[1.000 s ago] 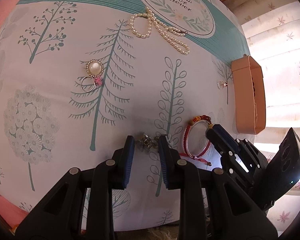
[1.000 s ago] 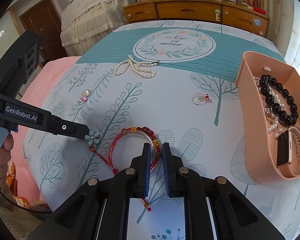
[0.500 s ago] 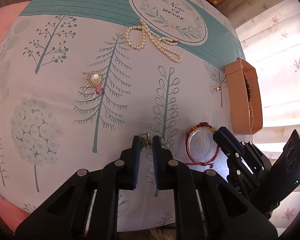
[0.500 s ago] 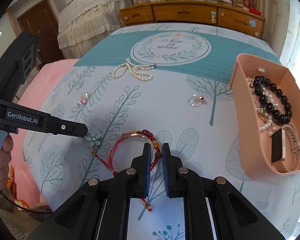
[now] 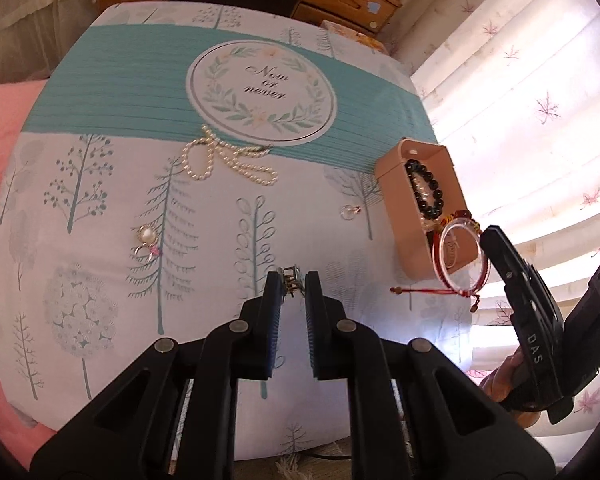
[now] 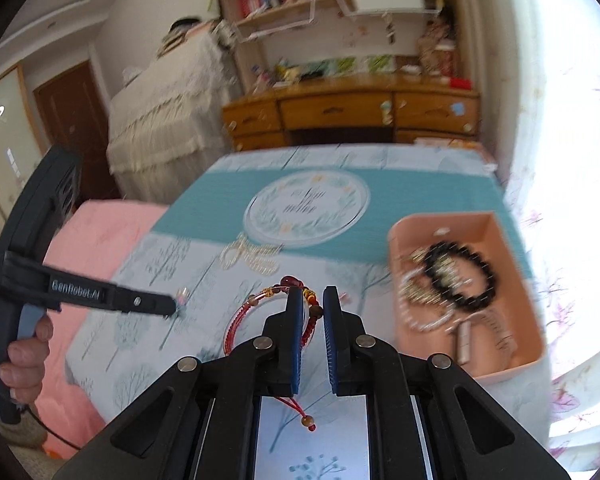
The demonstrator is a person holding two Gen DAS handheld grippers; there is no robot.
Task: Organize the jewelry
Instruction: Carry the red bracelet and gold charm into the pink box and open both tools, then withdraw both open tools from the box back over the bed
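Observation:
My left gripper (image 5: 293,280) is shut on a small metal hair clip (image 5: 291,276) with a pale flower, held above the tablecloth; it shows at the tip in the right wrist view (image 6: 180,300). My right gripper (image 6: 312,300) is shut on a red beaded bracelet (image 6: 260,304), lifted off the cloth, its cords dangling. In the left wrist view the bracelet (image 5: 460,256) hangs beside the near end of the pink tray (image 5: 412,240). The tray (image 6: 500,364) holds black beads (image 6: 480,276), a pearl string and a watch.
On the cloth lie a pearl necklace (image 5: 228,160), a pearl brooch with rings (image 5: 146,240) and a small ring with a red stone (image 5: 350,211). A wooden dresser (image 6: 352,116) stands beyond the table. Curtains (image 5: 540,80) hang at right.
Both grippers have risen from the cloth with their items. The right one carried the bracelet up and right, toward the tray. The left one shut on the clip and lifted it.

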